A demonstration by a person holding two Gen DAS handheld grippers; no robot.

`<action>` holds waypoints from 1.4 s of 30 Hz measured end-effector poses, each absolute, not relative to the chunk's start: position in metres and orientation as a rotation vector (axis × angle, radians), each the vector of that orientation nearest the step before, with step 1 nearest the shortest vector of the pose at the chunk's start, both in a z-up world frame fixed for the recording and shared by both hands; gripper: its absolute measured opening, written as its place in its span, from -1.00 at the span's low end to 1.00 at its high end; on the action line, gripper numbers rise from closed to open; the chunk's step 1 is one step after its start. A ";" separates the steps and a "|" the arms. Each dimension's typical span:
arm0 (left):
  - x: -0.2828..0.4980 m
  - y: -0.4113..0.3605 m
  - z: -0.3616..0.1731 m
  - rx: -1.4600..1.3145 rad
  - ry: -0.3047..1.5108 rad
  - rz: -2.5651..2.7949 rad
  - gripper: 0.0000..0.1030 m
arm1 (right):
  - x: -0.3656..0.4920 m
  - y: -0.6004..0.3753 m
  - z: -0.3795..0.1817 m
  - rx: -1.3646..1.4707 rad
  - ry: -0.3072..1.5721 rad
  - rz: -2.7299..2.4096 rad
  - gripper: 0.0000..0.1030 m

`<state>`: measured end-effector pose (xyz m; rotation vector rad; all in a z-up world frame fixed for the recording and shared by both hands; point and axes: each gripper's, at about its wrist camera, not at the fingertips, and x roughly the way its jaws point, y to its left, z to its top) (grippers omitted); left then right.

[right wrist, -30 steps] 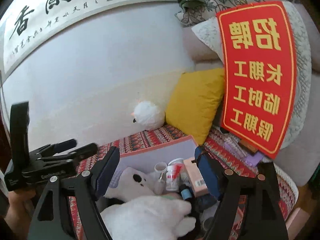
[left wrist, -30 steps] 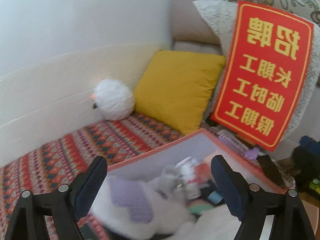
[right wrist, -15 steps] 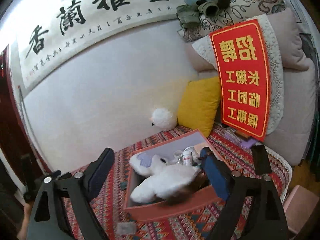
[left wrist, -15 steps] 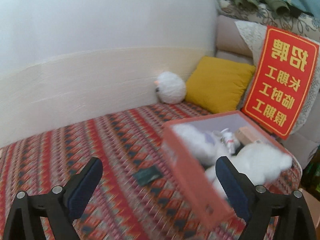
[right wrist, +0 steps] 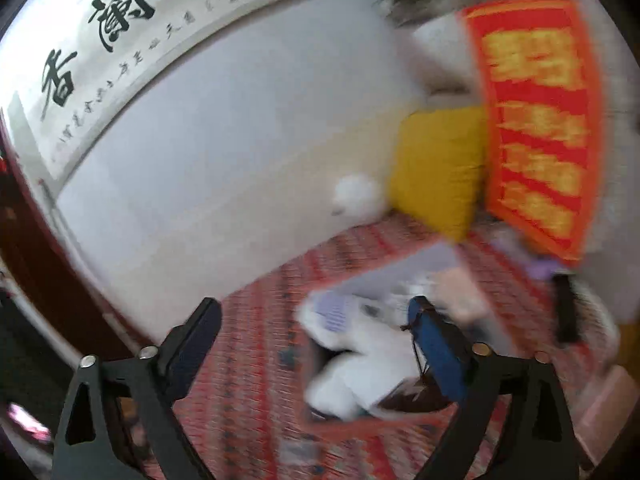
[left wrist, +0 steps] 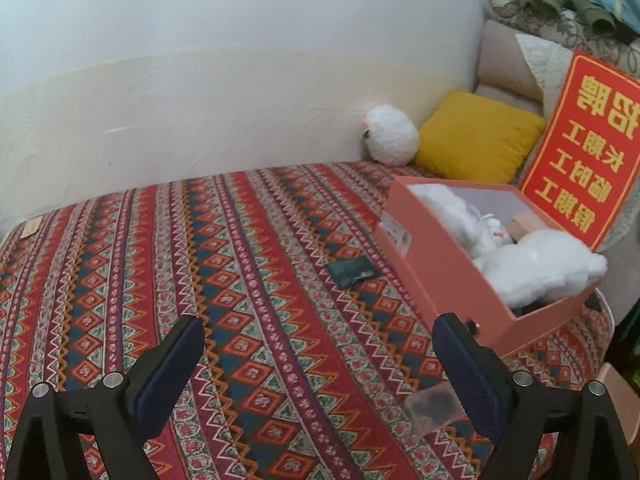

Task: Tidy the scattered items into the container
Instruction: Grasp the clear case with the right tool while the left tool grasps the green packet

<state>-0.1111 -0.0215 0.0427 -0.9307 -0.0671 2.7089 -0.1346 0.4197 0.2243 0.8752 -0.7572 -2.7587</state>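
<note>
Left wrist, patterned bedspread [left wrist: 248, 264], white wall [left wrist: 224, 28]

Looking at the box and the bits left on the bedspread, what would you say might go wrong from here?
1. The big white plush toy bulges over the pink box rim, so adding more may tip it out.
2. The dark green packet and the clear packet lie flat on patterned cloth; an open claw may snag fabric.
3. The right view is badly blurred, so aiming is unreliable.
</note>
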 end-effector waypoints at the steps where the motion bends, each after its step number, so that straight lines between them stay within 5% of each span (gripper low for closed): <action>1: -0.114 -0.021 0.040 -0.944 -0.076 2.708 0.86 | -0.163 0.418 0.211 0.995 -0.794 -2.676 0.99; 5: -0.123 -0.018 0.023 -1.000 -0.105 2.669 0.86 | -0.206 0.410 0.134 1.513 -0.951 -2.483 0.90; 17: -0.155 0.000 -0.007 -1.020 0.040 2.691 0.86 | -0.103 0.282 0.069 1.375 -0.599 -2.445 0.90; 24: -0.206 0.054 -0.049 -1.039 0.455 2.505 0.86 | -0.076 0.215 -0.051 1.553 -0.396 -2.576 0.90; 31: -0.277 0.118 -0.087 -1.042 0.764 2.331 0.86 | -0.096 0.188 -0.106 1.578 -0.198 -2.656 0.90; 42: -0.364 0.165 -0.140 -1.089 0.775 2.097 0.86 | -0.125 0.178 -0.126 1.464 -0.100 -2.716 1.00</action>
